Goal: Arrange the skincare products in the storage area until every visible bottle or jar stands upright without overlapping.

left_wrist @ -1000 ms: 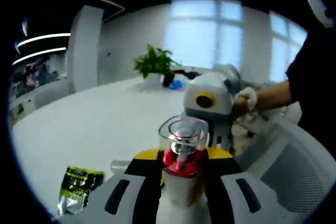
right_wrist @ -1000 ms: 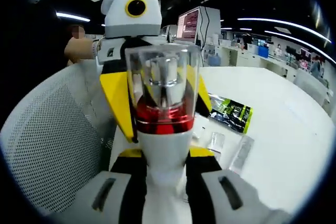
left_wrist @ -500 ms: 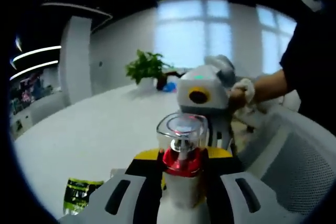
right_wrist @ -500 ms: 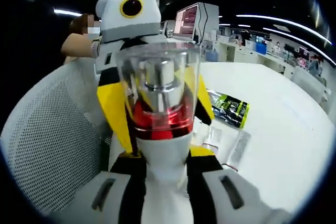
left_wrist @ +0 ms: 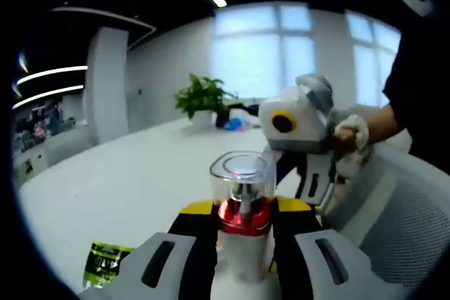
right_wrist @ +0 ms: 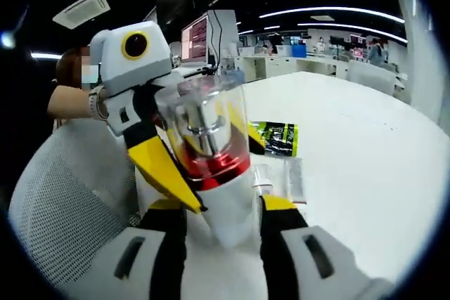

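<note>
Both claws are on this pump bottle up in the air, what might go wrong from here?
1. The pump bottle sits tilted between the right claw and left claw; uneven release may drop it.
2. Its clear cap could pop off.
3. Setting down could hit the clear tubes or green sachet.

Green-and-black sachet [right_wrist: 275, 138]: we see pale print on it — too small and blurred to read.
Same sachet, left gripper view [left_wrist: 104, 261]: markings show, no letters we can make out.
Bottle [left_wrist: 241, 223]: we find no legible label on its white body.
Far monitor [right_wrist: 193, 34]: lit — its content is unreadable.
</note>
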A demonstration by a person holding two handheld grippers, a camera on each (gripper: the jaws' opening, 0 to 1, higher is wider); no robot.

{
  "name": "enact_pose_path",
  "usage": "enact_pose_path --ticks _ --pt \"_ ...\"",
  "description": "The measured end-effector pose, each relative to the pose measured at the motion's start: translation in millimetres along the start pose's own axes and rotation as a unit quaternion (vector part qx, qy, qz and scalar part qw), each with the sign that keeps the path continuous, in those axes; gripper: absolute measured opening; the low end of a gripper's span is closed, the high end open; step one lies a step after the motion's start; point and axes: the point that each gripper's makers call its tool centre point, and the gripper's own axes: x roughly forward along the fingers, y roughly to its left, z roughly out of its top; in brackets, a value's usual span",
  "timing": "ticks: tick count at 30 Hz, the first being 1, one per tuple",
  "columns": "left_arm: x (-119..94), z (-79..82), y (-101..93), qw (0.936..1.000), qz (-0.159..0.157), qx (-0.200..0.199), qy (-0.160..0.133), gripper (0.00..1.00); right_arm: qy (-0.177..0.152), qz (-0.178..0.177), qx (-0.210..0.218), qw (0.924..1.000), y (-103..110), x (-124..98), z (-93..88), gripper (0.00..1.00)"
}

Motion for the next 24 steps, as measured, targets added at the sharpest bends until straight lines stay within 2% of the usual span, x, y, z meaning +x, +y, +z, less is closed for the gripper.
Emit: enact_pose_path --ticks 4,12,24 --pt "4.0 1.1 1.0 1.0000 0.004 0.002 -0.004 0.26 -0.009 -0.009 0.000 0.9999 -2.9 -1.2 5.5 0.33" --pt "7.3 1.9 5.2 1.0000 0.007 -0.004 -0.001 0.26 0.000 -0.020 -0.025 0.9995 -9.2 -0.5 5.4 0.31" --pt "14.8 3.8 19.1 0.9996 0.025 -0.007 0.006 0.28 -0.003 -0.019 -0.037 0.9991 -25.7 3.0 9.6 0.30"
